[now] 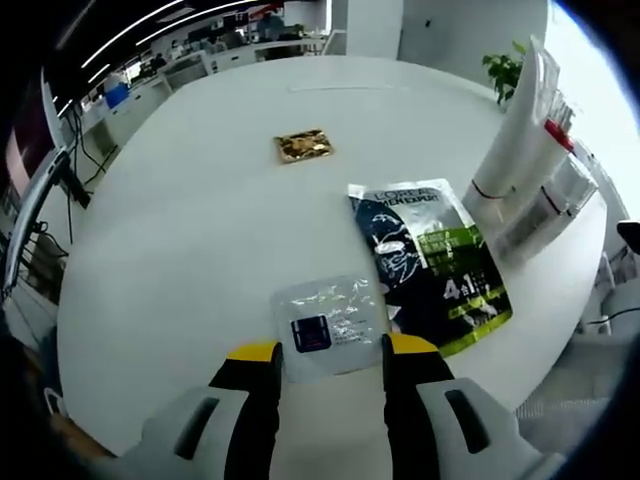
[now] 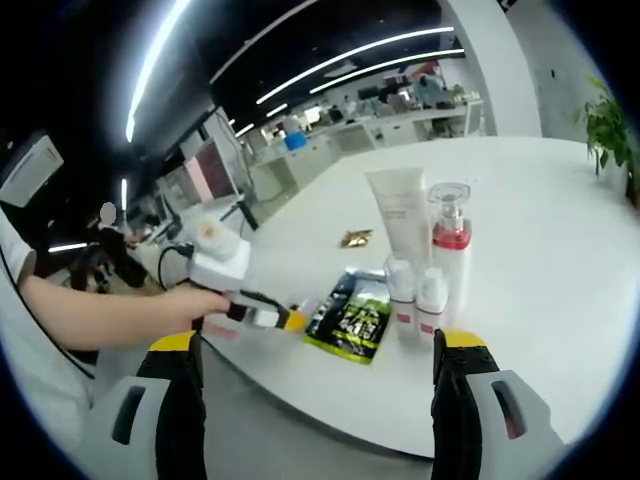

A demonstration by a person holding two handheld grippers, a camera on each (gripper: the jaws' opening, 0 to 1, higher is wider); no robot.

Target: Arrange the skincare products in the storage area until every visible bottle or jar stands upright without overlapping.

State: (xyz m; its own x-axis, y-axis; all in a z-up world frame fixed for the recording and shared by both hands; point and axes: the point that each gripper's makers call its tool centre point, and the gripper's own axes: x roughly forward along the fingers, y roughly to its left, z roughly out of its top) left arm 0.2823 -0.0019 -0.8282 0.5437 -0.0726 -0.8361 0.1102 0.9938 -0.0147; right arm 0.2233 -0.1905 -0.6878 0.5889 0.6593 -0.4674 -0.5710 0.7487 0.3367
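Yellow-tipped left gripper (image 1: 330, 352) stands wide at bottom centre of the left gripper view, its jaws flanking a clear sachet (image 1: 328, 323); a dark sachet (image 1: 430, 258) lies right, bottles (image 1: 530, 170) upper right. Closing could crumple or skid the flat sachet.

Right gripper (image 2: 318, 348), wide and empty, sits low in the right gripper view; upright bottles (image 2: 425, 255) stand centre, well beyond it; a careless reach could topple them.

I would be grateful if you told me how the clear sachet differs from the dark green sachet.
The clear sachet is smaller and see-through with a dark label; the dark green sachet is larger, opaque and printed. The clear one lies between the left gripper jaws; the green one lies beside it. Both lie flat on the white table.
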